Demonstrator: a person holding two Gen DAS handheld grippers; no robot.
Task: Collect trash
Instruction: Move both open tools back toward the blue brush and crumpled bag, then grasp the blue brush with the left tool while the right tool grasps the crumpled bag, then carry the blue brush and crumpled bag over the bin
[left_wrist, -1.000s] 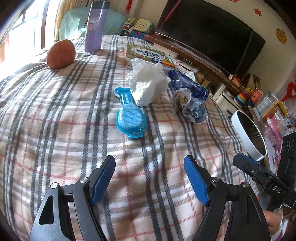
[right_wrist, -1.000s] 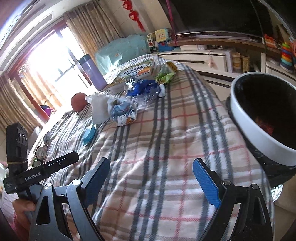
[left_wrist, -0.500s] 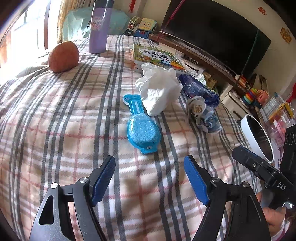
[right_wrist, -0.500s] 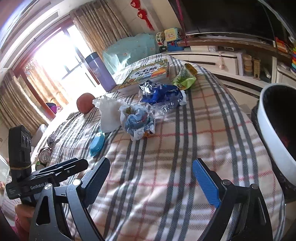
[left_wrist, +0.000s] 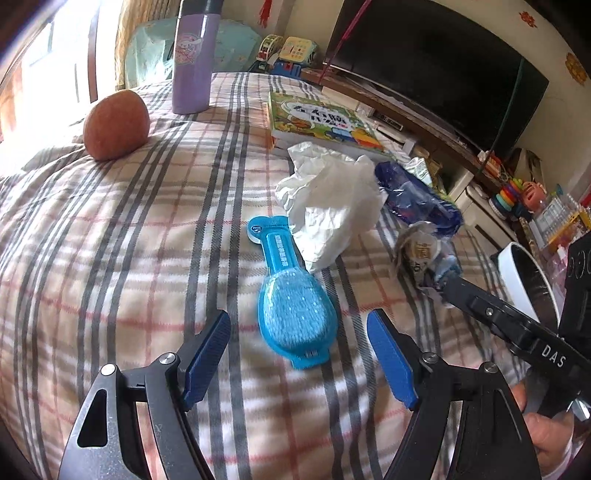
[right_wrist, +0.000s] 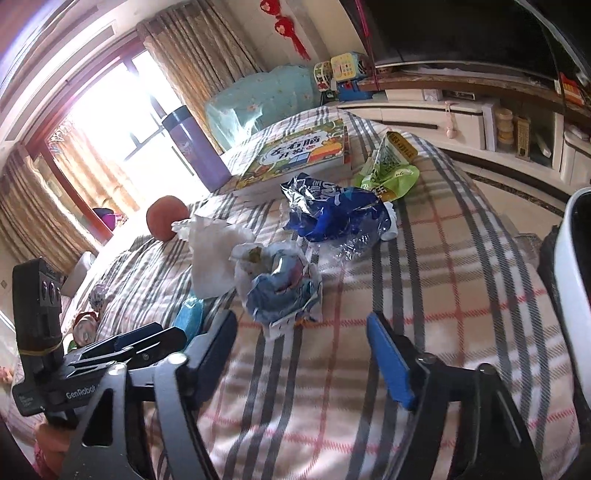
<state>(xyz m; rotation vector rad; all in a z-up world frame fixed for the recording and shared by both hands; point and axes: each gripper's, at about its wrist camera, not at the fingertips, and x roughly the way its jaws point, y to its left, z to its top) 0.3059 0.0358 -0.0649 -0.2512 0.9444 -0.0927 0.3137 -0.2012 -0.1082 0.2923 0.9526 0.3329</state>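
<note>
On the plaid blanket lie a crumpled white tissue (left_wrist: 330, 206) (right_wrist: 214, 258), a crumpled blue-and-white wrapper (left_wrist: 424, 258) (right_wrist: 280, 286), a crushed blue plastic bag (left_wrist: 417, 199) (right_wrist: 332, 212) and a green snack packet (right_wrist: 388, 170). My left gripper (left_wrist: 299, 341) is open and empty, just short of a blue brush (left_wrist: 293, 299). My right gripper (right_wrist: 301, 347) is open and empty, close in front of the blue-and-white wrapper. A white-rimmed bin with a black liner (left_wrist: 524, 273) (right_wrist: 572, 258) stands at the right.
A picture book (left_wrist: 321, 120) (right_wrist: 295, 155), a purple flask (left_wrist: 192, 55) (right_wrist: 195, 147) and a reddish round fruit (left_wrist: 114, 125) (right_wrist: 166, 218) sit at the far side. A TV cabinet (right_wrist: 480, 107) with toys runs along the right beyond the bed edge.
Both grippers have moved forward over the blanket. The brush now lies just ahead of my left fingers and the blue-and-white wrapper just ahead of my right fingers. Both stay open.
</note>
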